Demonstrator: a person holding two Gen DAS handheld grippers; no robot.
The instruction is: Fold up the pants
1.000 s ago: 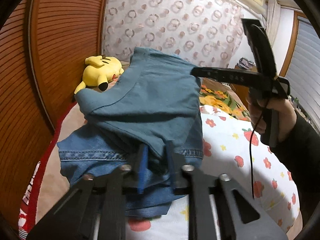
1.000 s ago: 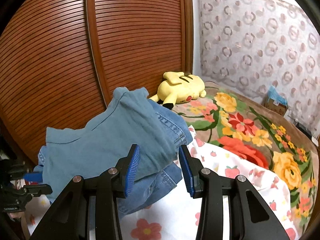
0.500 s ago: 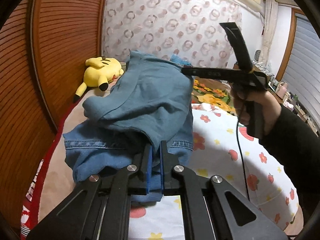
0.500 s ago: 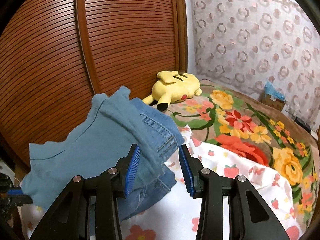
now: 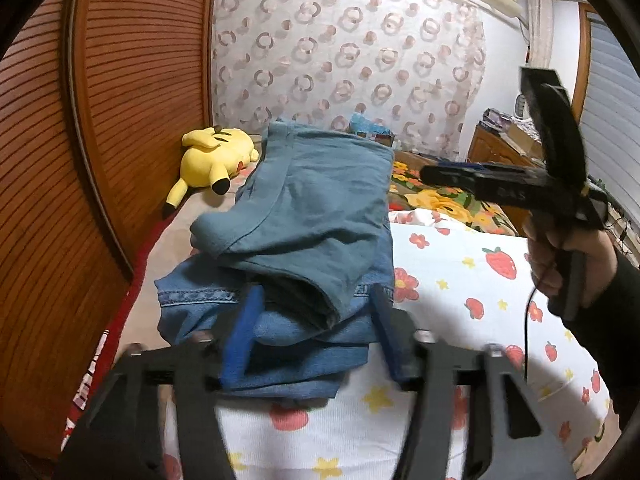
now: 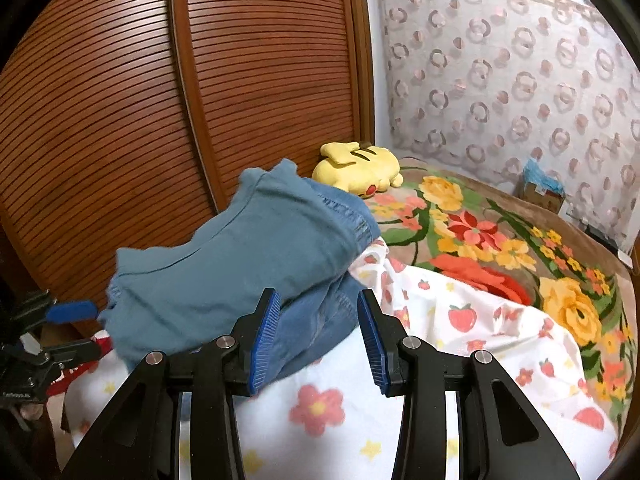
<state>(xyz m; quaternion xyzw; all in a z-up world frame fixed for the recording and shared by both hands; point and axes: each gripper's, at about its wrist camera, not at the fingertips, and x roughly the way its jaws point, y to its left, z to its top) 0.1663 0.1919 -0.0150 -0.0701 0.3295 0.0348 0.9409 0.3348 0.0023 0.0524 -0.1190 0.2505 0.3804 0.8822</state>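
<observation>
The left hand-held gripper [image 5: 312, 332] has opened, releasing the folded pants [image 5: 304, 232].

The folded pants [image 5: 304, 236] lie on the bed [image 5: 472, 280] near its wardrobe-side edge; the plush toy [image 5: 212, 156] lies behind them, beside the wardrobe [image 5: 120, 120].

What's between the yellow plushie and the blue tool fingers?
In the left wrist view, the folded pants lie between the yellow plushie and the left tool, piled on the bed.
</observation>
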